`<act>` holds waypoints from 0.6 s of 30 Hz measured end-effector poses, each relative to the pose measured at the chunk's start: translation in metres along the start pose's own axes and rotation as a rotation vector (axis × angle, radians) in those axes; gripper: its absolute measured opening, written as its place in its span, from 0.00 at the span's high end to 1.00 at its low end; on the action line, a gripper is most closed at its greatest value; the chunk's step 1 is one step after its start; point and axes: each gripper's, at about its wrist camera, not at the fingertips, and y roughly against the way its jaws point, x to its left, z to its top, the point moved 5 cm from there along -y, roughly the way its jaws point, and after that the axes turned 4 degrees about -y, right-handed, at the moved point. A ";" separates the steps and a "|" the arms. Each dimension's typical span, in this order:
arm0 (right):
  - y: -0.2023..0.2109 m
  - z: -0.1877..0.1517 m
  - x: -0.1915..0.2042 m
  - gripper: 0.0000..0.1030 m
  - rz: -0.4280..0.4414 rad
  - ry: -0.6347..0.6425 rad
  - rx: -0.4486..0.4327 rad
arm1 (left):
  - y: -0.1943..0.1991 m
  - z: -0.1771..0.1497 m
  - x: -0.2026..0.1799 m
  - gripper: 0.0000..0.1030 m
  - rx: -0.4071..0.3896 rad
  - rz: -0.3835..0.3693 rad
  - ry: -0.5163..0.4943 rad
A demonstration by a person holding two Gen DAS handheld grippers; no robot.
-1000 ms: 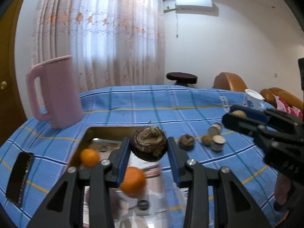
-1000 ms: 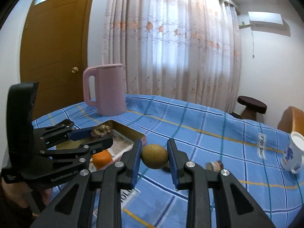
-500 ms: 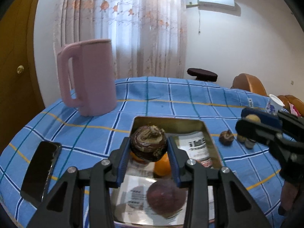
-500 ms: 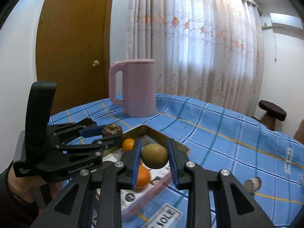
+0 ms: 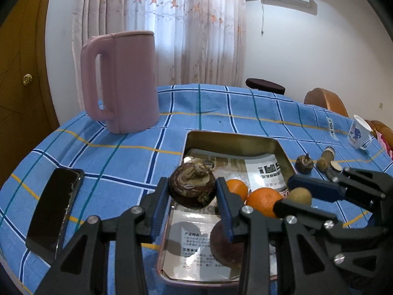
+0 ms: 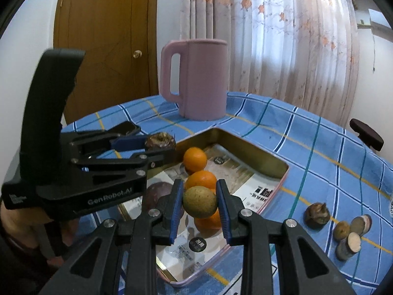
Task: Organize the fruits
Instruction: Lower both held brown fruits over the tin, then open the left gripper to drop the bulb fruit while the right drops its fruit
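Note:
My left gripper (image 5: 192, 205) is shut on a dark brown mangosteen (image 5: 192, 188) and holds it over the left edge of a shallow metal tray (image 5: 235, 138). My right gripper (image 6: 200, 211) is shut on a small green-brown round fruit (image 6: 199, 201) above the tray (image 6: 258, 151); it also shows in the left wrist view (image 5: 298, 196). In the tray lie two oranges (image 6: 195, 159) (image 6: 200, 179) and a dark purple fruit (image 5: 222, 245). Another mangosteen (image 6: 316, 215) and a small brown fruit (image 6: 342, 229) lie on the cloth to the right of the tray.
A pink jug (image 5: 120, 81) stands behind the tray on the blue checked tablecloth. A black phone (image 5: 55, 213) lies at the left edge. Two cut stalk pieces (image 6: 353, 233) lie by the loose fruit. A white mug (image 5: 358, 135) stands far right.
Both grippers have moved further over the tray with their fruit still held. The right gripper has come close beside the left one, above the oranges.

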 end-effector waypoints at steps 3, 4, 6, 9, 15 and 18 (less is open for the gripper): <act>-0.004 -0.005 0.001 0.72 0.005 0.004 0.023 | -0.003 -0.003 -0.001 0.61 0.015 0.000 -0.004; -0.005 -0.007 0.002 0.72 0.004 0.008 0.032 | -0.004 -0.004 -0.001 0.61 0.019 0.003 -0.006; -0.007 -0.010 0.002 0.72 0.011 0.007 0.043 | -0.006 -0.005 -0.001 0.61 0.027 0.006 -0.010; -0.008 -0.011 0.001 0.72 0.017 -0.001 0.053 | -0.007 -0.005 -0.002 0.61 0.033 0.012 -0.018; -0.009 -0.011 0.001 0.69 0.027 -0.005 0.061 | -0.006 -0.006 -0.003 0.56 0.034 0.016 -0.025; -0.010 -0.010 0.000 0.47 0.018 -0.006 0.056 | -0.003 -0.005 -0.006 0.37 0.023 0.026 -0.034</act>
